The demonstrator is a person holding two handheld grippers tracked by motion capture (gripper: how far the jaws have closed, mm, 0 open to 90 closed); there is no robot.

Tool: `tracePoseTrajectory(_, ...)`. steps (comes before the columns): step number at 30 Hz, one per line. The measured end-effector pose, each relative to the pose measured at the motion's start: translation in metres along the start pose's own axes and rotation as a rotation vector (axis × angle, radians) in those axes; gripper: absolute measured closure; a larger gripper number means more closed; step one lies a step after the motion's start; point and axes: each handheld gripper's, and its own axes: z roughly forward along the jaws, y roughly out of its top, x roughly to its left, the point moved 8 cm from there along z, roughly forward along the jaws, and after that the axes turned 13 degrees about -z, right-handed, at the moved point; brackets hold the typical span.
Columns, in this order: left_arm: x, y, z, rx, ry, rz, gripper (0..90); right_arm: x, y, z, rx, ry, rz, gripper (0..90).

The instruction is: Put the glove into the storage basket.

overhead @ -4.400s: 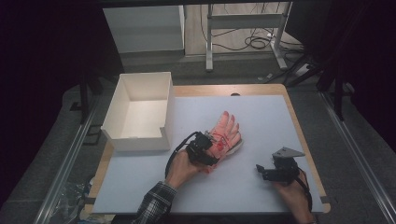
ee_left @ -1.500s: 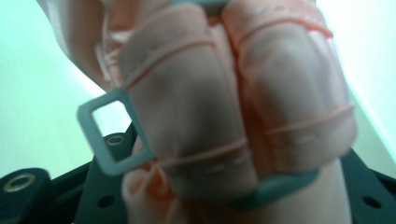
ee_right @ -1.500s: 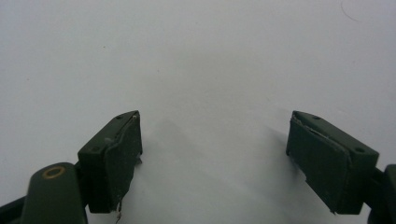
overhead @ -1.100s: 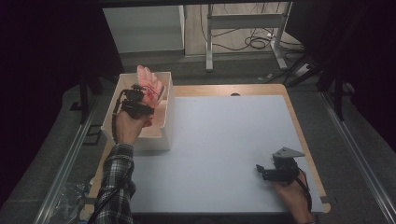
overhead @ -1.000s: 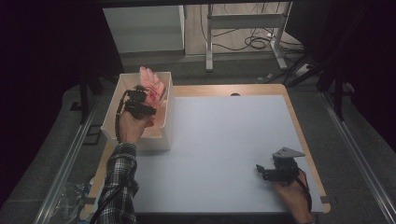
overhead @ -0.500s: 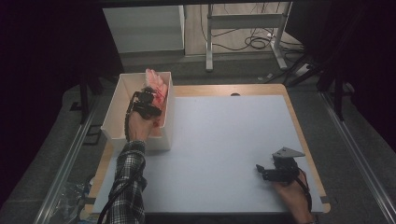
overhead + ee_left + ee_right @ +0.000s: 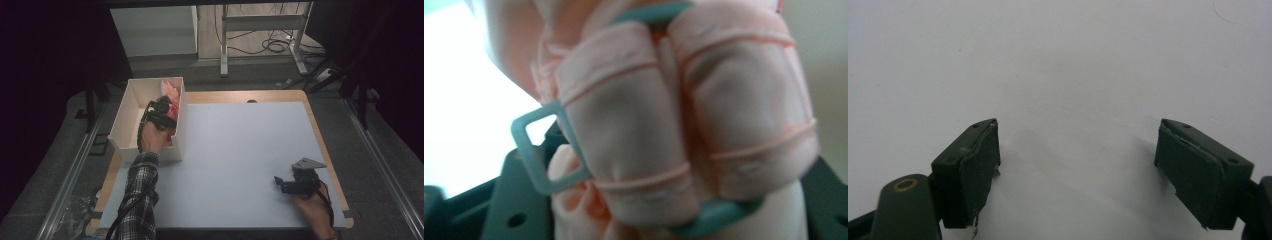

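Pink glove point(image 7: 684, 125), bound with thin cords and teal buckles, sits clamped in the left gripper point(image 7: 161, 111), whose jaws press on it from both sides. In the high view the glove point(image 7: 170, 92) hangs inside the white box point(image 7: 125, 117) at the table's point(image 7: 240, 150) left edge, near its right wall. The right gripper point(image 7: 1078, 175) rests on the white table surface, jaws wide apart and holding nothing.

dark room; grey floor point(image 7: 260, 75), metal desk legs point(image 7: 223, 45), cables point(image 7: 272, 46) behind table point(image 7: 280, 95).
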Motion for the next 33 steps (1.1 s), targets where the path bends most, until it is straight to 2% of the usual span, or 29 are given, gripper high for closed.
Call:
tracePoseTrajectory(3, -0.001, 0.0, 0.002, 0.016, 0.008, 0.011, 28.5, 0.0, 0.0, 0.0, 0.0, 0.0, 0.0, 18.5)
tracePoseTrajectory(7, 0.003, -0.001, 0.002, 0.025, 0.007, -0.012, 20.3, 0.0, 0.0, 0.0, 0.0, 0.0, 0.0, 18.5)
tracePoseTrajectory(8, 0.003, -0.002, 0.001, 0.028, -0.008, -0.014, 19.2, 0.0, 0.0, 0.0, 0.0, 0.0, 0.0, 18.5)
tracePoseTrajectory(10, 0.005, -0.002, 0.0, 0.017, -0.002, -0.012, 15.5, 0.0, 0.0, 0.0, 0.0, 0.0, 0.0, 18.5)
tracePoseTrajectory(18, 0.006, 0.001, -0.016, -0.022, -0.052, -0.014, 11.0, 0.0, 0.0, 0.0, 0.0, 0.0, 0.0, 18.6)
tracePoseTrajectory(24, 0.009, 0.003, -0.026, -0.061, -0.061, -0.029, 10.2, 0.0, 0.0, 0.0, 0.0, 0.0, 0.0, 18.5)
tracePoseTrajectory(29, 0.011, 0.003, -0.031, -0.083, -0.059, -0.019, 10.0, 0.0, 0.0, 0.0, 0.0, 0.0, 0.0, 18.5)
tracePoseTrajectory(33, 0.013, 0.004, -0.038, -0.128, -0.054, -0.018, 6.8, 0.0, 0.0, 0.0, 0.0, -0.001, 0.0, 18.5)
